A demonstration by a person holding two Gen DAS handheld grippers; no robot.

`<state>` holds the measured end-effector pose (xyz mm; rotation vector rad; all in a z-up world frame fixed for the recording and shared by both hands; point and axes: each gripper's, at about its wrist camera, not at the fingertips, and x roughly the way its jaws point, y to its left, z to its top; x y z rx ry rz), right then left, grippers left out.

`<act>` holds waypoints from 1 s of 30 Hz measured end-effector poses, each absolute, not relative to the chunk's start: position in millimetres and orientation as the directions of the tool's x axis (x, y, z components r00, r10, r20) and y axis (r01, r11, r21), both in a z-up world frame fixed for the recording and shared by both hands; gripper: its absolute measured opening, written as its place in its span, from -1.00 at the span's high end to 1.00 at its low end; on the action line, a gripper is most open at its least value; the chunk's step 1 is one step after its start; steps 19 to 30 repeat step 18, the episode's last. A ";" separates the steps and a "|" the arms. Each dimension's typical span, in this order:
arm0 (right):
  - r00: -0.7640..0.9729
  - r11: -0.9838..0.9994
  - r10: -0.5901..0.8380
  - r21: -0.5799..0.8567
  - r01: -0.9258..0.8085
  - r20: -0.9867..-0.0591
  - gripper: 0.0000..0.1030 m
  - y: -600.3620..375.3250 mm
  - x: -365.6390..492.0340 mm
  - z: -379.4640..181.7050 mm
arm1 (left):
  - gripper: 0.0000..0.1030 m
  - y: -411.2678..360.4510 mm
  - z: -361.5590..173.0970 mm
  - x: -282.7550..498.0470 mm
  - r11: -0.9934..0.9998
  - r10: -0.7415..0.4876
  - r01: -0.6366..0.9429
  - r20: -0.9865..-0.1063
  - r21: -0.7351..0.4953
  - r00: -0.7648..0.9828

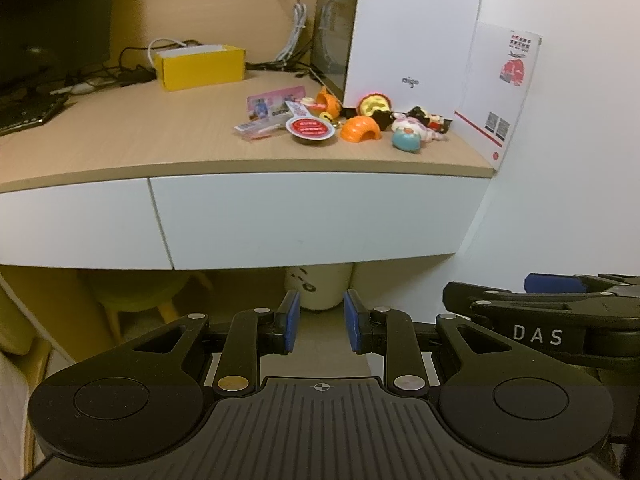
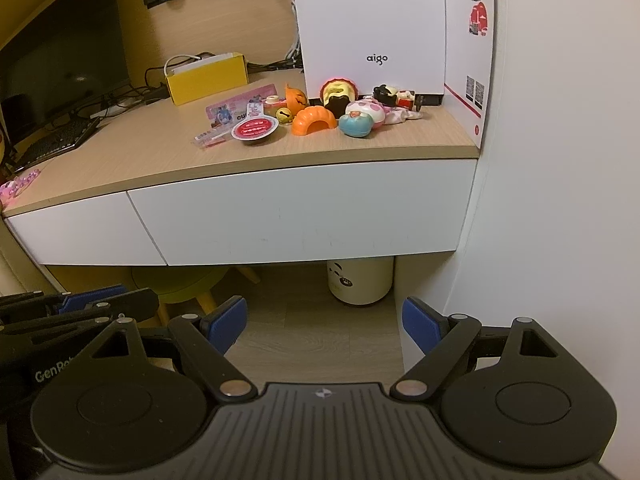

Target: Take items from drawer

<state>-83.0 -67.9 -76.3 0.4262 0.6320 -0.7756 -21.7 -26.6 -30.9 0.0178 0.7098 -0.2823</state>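
Drawer (image 2: pixel 304 216) is seen closed beneath the desk (image 2: pixel 160 148); left gripper (image 1: pixel 319 322) and right gripper (image 2: pixel 324 324) are held below, jaws released, empty.

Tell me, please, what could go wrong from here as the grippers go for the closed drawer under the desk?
1. The drawer front shows no handle, so a gripper may slip on its flat face or bottom edge.
2. The toys sit close to the desk edge; a jolt could roll the round ones off.
3. The left gripper and right gripper hover side by side, both open, and could bump each other.
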 end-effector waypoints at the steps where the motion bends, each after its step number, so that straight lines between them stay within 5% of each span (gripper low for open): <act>1: 0.546 0.645 -0.510 0.126 0.754 -0.665 -0.66 -68.4 -83.2 -76.8 | 0.51 -26.7 -30.3 -21.6 0.960 -0.258 0.265 -0.643 -0.088 0.721; 6: 0.547 0.646 -0.510 0.124 0.753 -0.664 -0.66 -66.3 -84.1 -77.8 | 0.67 -28.3 -25.2 -19.4 0.955 -0.288 0.266 -0.615 -0.129 0.734; 12: 0.546 0.640 -0.508 0.132 0.757 -0.666 -0.66 -67.9 -86.2 -78.1 | 0.67 -42.6 -33.0 -20.6 0.989 -0.117 0.148 -0.580 0.007 0.806; 18: 0.570 0.626 -0.475 0.198 0.754 -0.671 -0.65 -80.9 -88.0 -78.2 | 0.67 -27.1 -53.5 5.4 0.988 -0.149 0.136 -0.686 -0.074 0.712; 30: 0.570 0.626 -0.475 0.198 0.754 -0.671 -0.65 -80.9 -88.0 -78.2 | 0.67 -27.1 -53.5 5.4 0.988 -0.149 0.136 -0.686 -0.074 0.712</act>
